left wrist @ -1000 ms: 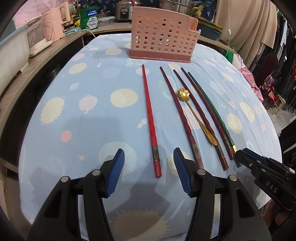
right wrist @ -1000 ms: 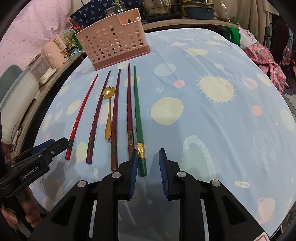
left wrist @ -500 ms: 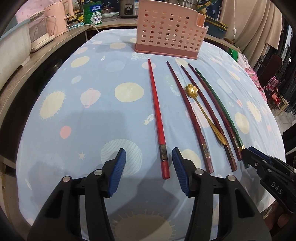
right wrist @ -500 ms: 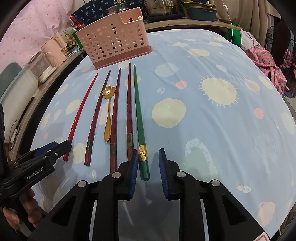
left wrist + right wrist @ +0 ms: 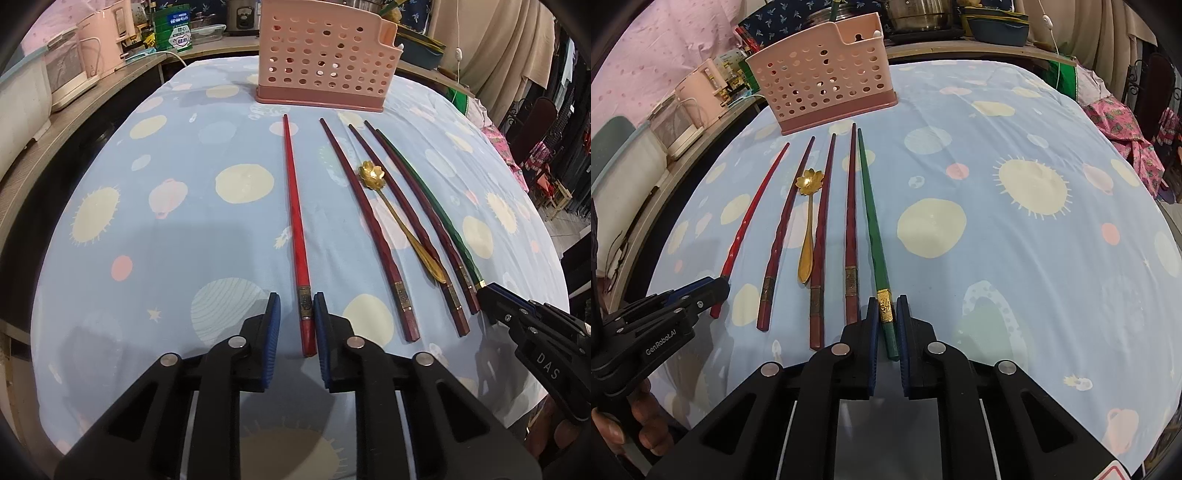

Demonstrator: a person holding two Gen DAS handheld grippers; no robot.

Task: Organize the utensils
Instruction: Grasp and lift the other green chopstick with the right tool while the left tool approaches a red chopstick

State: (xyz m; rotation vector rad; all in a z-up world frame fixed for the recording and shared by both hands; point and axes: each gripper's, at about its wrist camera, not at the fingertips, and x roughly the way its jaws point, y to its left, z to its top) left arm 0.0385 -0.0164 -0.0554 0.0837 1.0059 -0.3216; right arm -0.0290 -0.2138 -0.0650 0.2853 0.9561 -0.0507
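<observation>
On the blue planet-print tablecloth (image 5: 155, 258) lie a red chopstick (image 5: 293, 206), three dark red chopsticks (image 5: 365, 221), a gold flower spoon (image 5: 373, 175) and a green chopstick (image 5: 871, 221), all side by side. Behind them stands the pink perforated holder (image 5: 325, 66). My left gripper (image 5: 296, 299) is closing around the red chopstick's near end. Its right pad is against the stick and a gap remains on the left. My right gripper (image 5: 886, 300) is shut on the green chopstick's gold-banded end, which still rests on the cloth.
A counter with pink and white appliances (image 5: 99, 51) runs along the left edge of the table. Pots and bowls (image 5: 993, 22) stand behind the holder. Clothes and fabric (image 5: 1126, 125) hang at the right. A hand (image 5: 639, 417) holds the left gripper.
The left jaws have narrowed from wide apart to close around the red chopstick's end. The right jaws have pinched shut on the green chopstick. Neither chopstick has moved.
</observation>
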